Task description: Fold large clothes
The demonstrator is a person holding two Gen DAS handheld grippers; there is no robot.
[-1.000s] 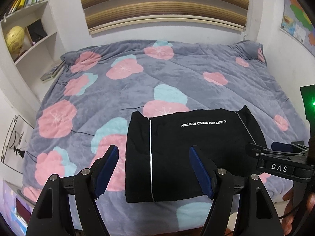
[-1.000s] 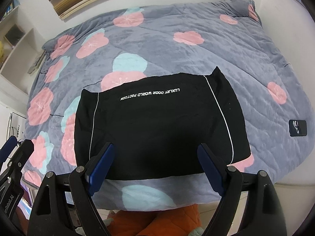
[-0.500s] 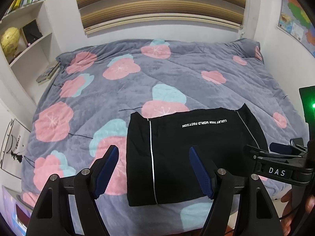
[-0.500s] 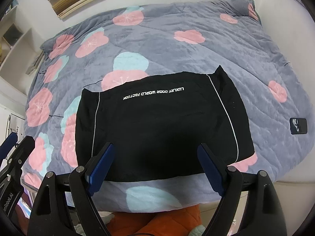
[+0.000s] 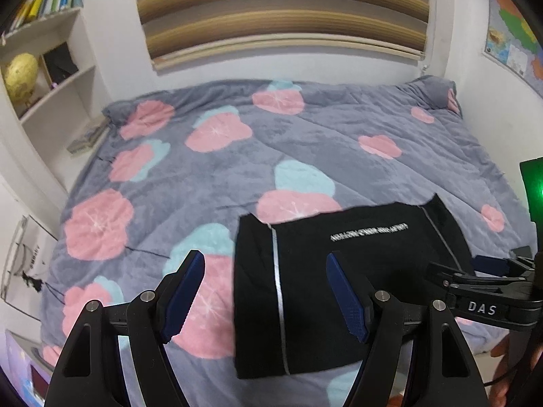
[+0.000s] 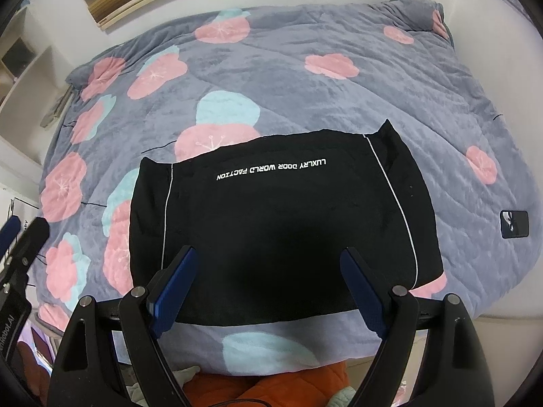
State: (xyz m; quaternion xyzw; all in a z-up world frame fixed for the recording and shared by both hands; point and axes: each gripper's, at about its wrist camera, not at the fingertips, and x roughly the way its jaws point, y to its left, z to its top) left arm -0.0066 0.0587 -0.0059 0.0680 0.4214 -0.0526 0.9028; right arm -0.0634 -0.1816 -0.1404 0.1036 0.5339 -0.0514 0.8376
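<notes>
Folded black garment (image 6: 278, 217) flat on grey floral quilt (image 6: 339, 101), striped blind (image 5: 281, 10) behind; both claws wide, empty.

My right gripper (image 6: 268, 288) is spread wide, holding nothing, above the folded black garment (image 6: 281, 224) lying flat on the floral blanket (image 6: 305, 95).
</notes>
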